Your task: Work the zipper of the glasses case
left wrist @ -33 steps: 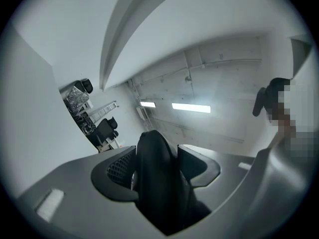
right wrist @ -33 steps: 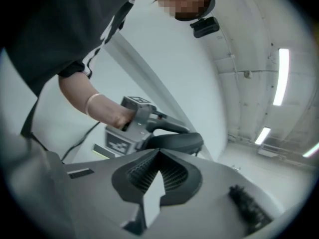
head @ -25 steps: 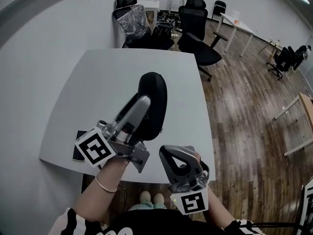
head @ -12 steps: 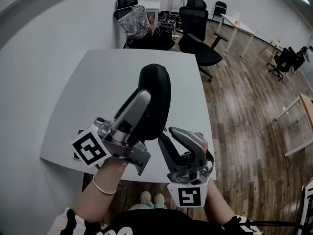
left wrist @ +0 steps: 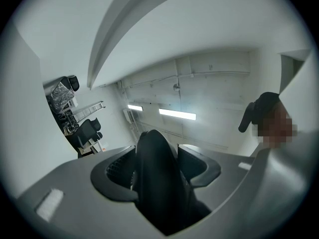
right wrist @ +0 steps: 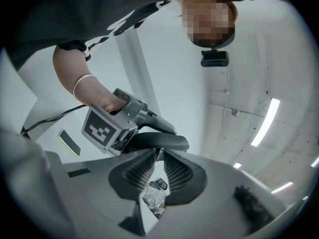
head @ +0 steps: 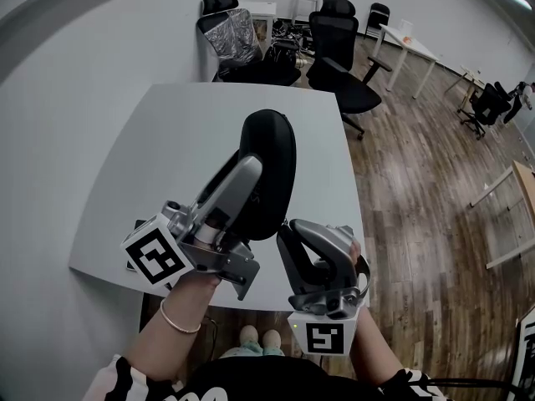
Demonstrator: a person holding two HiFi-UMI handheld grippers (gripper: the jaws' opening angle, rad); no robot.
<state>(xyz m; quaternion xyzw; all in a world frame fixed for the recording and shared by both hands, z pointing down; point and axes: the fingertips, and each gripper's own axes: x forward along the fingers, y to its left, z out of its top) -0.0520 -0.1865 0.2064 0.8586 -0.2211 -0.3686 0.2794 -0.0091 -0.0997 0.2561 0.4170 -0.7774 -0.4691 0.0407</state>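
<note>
A black glasses case [head: 272,140] is held up above the white table [head: 167,140], its long side pointing away from me. My left gripper [head: 251,170] is shut on its near half. In the left gripper view the case [left wrist: 159,183] fills the gap between the jaws of the left gripper [left wrist: 157,151]. My right gripper [head: 284,234] sits at the case's near end. In the right gripper view the right gripper [right wrist: 158,154] has just been closing, and its tips meet on a small silver zipper pull [right wrist: 159,156] under the case [right wrist: 159,142].
A flat dark card or phone [right wrist: 69,142] lies on the table near its front left corner. Black office chairs [head: 334,40] stand beyond the far edge. Wood floor [head: 418,182] lies to the right. The table's front edge [head: 251,303] is just under my hands.
Both grippers have risen, the left carrying the case up. The right gripper has rolled and moved from below the case up to its near end.
</note>
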